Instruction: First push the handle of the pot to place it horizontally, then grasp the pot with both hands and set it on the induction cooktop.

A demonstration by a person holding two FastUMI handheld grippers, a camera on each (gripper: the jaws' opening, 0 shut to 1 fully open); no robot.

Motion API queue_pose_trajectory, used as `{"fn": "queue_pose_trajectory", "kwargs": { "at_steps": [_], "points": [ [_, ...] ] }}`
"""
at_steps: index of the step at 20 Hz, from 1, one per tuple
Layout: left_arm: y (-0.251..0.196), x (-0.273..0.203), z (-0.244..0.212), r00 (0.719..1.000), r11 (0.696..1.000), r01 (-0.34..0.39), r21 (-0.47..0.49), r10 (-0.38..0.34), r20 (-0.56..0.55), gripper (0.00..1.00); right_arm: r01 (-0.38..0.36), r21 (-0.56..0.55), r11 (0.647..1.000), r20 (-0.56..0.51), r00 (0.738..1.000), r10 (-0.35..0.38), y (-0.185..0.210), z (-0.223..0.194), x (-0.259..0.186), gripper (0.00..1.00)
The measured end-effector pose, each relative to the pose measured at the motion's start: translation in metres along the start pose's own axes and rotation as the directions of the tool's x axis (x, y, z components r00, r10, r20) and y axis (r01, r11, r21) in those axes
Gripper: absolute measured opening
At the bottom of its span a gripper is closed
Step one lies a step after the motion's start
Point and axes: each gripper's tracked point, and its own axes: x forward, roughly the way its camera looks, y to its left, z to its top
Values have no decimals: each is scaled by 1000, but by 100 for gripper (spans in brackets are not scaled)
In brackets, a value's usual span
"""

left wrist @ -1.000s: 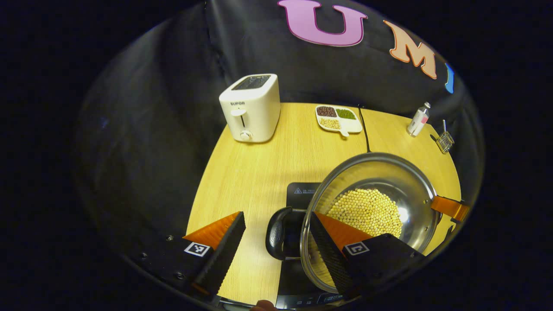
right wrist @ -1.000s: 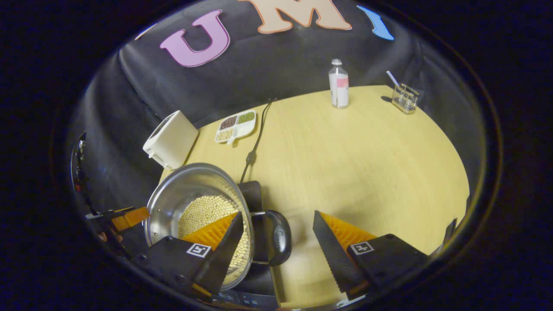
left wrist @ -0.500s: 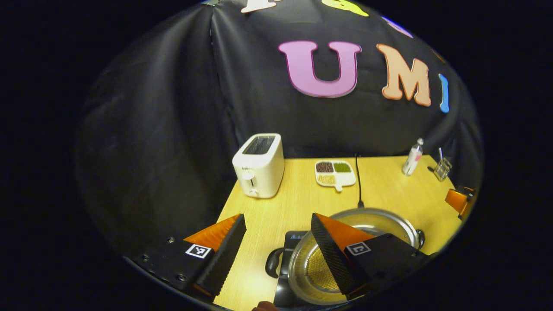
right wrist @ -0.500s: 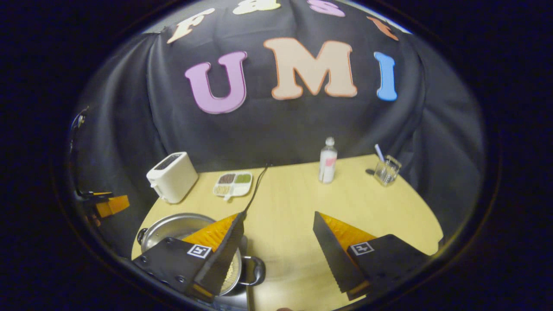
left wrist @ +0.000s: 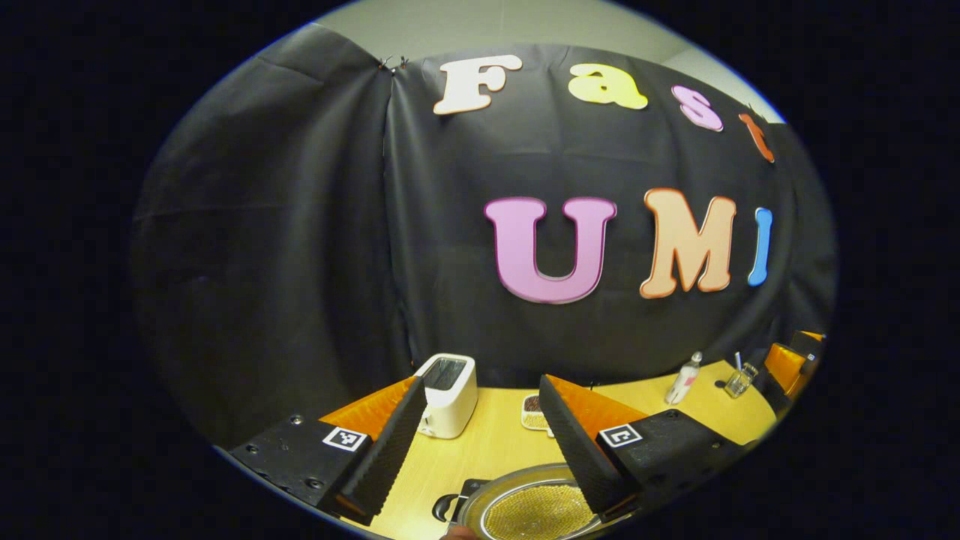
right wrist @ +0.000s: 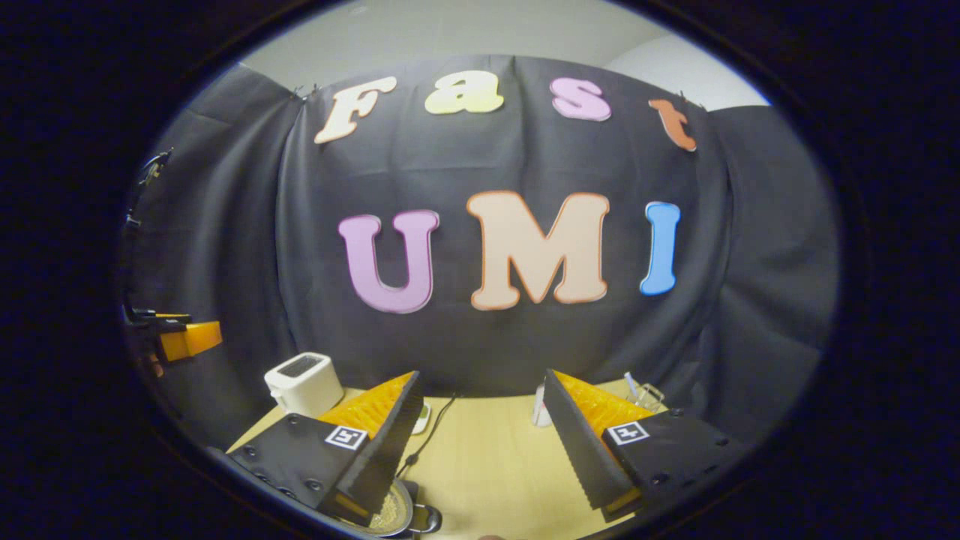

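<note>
At the bottom of the left gripper view, the pot (left wrist: 534, 514) of beans sits on the cooktop (left wrist: 472, 489). Left gripper (left wrist: 480, 409) and right gripper (right wrist: 480, 405) are both spread wide, holding nothing.

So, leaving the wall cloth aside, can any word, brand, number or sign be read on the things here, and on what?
Nothing can be read as text.
On the toaster: any front marking is too small to read.
On the bottle: the label is too small to read.
On the left gripper and right gripper: square coded tags, patterns and no words.
</note>
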Motion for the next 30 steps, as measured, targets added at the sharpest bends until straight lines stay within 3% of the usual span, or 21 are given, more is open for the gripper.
{"fn": "queue_pose_trajectory", "kwargs": {
  "at_steps": [6, 12, 17, 18, 19, 20, 30],
  "points": [
    [-36, -32, 63, 992, 999, -12, -36, 16, 122, 96, 15, 11, 1000, 156, 988, -16, -57, 81, -21, 92],
    [-94, -72, 77, 987, 998, -12, -56, 21, 158, 92, -1, 13, 1000, 210, 978, -2, -114, 118, -49, 93],
    [-135, -104, 73, 983, 997, -59, -40, 65, 171, 92, -39, -9, 999, 216, 976, 40, -154, 115, -77, 93],
    [-145, -111, 72, 983, 997, -59, -46, 66, 172, 92, -48, -9, 999, 212, 976, 49, -160, 114, -80, 99],
    [-152, -118, 67, 983, 997, -61, -51, 69, 170, 92, -59, -8, 998, 212, 975, 60, -167, 112, -85, 99],
    [-161, -125, 63, 984, 996, -65, -54, 73, 164, 92, -70, -7, 998, 210, 975, 70, -173, 112, -88, 93],
    [-210, -148, 64, 982, 997, -78, -22, 80, 173, 93, -100, 2, 995, 218, 971, 98, -218, 112, -96, 92]
  ]
}}
